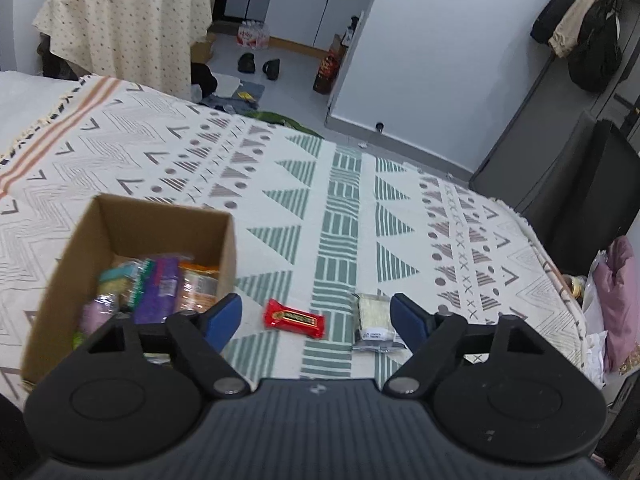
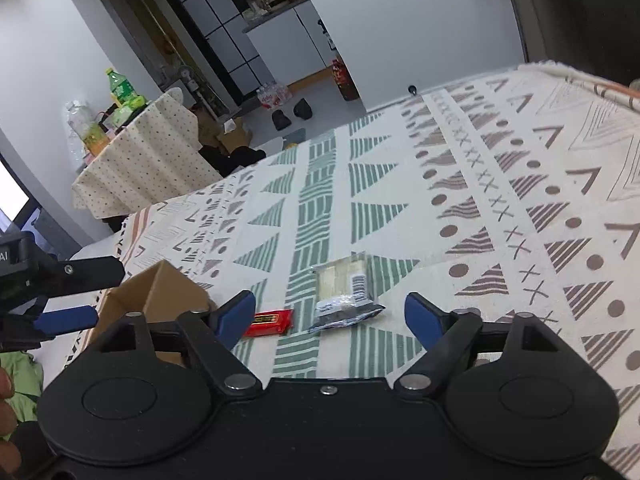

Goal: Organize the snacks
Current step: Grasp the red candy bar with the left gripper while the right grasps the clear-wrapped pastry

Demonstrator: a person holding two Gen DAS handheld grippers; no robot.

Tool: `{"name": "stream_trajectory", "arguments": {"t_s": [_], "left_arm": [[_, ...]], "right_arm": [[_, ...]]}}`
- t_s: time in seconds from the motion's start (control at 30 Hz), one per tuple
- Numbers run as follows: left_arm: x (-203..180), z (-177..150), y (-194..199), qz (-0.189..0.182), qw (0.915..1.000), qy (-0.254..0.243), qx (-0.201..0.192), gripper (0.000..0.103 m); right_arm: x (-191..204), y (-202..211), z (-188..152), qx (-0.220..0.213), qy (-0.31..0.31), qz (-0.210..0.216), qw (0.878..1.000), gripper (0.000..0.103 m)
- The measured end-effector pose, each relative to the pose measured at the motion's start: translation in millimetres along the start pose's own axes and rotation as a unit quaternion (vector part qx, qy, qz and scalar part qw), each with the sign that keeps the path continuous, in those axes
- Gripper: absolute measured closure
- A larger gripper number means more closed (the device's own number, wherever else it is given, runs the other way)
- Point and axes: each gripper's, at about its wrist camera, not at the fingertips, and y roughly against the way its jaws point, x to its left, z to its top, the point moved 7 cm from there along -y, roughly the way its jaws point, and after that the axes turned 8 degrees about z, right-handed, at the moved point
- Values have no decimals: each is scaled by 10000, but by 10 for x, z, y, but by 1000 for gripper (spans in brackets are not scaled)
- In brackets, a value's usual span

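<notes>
- Both grippers, left (image 1: 316,320) and right (image 2: 330,314), hover wide open and empty.
- Red bar (image 1: 294,319) and clear packet (image 1: 374,317) await boxing.
- Cardboard box (image 1: 72,280) already holds snacks.

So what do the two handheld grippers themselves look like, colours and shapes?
Both match: the left gripper and right gripper have matte black bodies with two round discs, angular black linkage arms on silver pivot pins, and blue fingertip pads. The right one has a small silver screw at centre. No cables show; a green sleeve shows beside it.
</notes>
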Motion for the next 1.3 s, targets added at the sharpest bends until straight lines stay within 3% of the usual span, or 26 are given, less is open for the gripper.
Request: {"name": "stream_trajectory", "arguments": {"t_s": [0.5, 1.03, 1.3], "left_arm": [[-216, -224, -755, 395, 9980, 59, 490, 49], [-178, -379, -1473, 680, 9897, 388, 1196, 50], [-191, -275, -1668, 860, 9894, 381, 1106, 50]], "right_arm": [[-207, -501, -93, 391, 10, 163, 9991, 30], [-308, -882, -148, 631, 222, 118, 9977, 34], [-275, -1013, -127, 623, 388, 165, 9972, 33]]}}
